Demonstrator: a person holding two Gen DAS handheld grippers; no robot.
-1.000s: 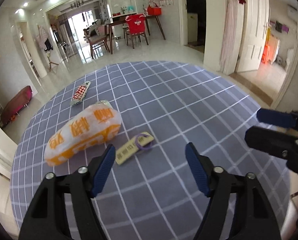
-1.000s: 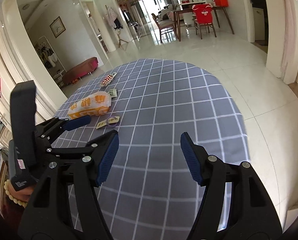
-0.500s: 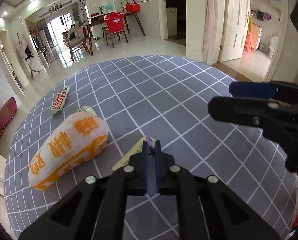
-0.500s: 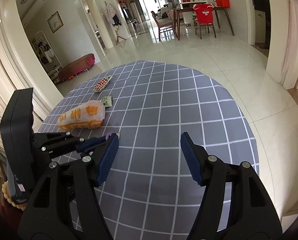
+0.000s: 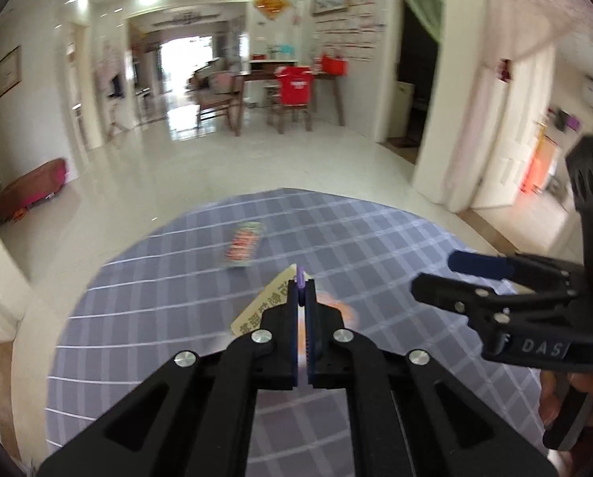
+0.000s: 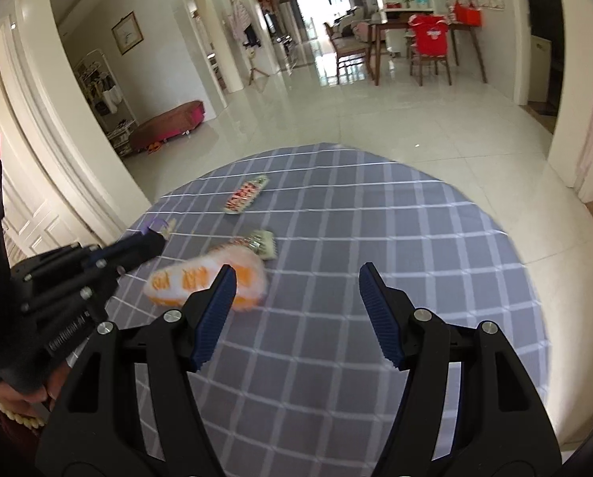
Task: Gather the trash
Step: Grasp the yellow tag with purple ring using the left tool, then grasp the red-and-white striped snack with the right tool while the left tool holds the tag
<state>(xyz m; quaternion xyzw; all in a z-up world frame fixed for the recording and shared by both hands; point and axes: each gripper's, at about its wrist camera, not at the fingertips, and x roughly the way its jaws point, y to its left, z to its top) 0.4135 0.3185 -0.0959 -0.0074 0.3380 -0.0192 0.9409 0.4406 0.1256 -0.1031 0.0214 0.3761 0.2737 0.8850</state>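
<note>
Yellow wrapper (image 5: 256, 310) apparently between left tongs (image 5: 305, 298)

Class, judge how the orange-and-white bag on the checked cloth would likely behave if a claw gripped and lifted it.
The orange-and-white bag looks puffy, so probably light for its size. Its rounded, soft outline suggests it would dent and sag rather than stay stiff. A glossy film surface may slip between the pads.

"DAS" on the right gripper (image 5: 471, 274) body, other print unreadable

We see a grey, white-checked counter cloth (image 6: 375, 238), an orange-and-white bag (image 6: 201, 278), and a perhaps red-patterned wrapper (image 6: 245, 195).
</note>
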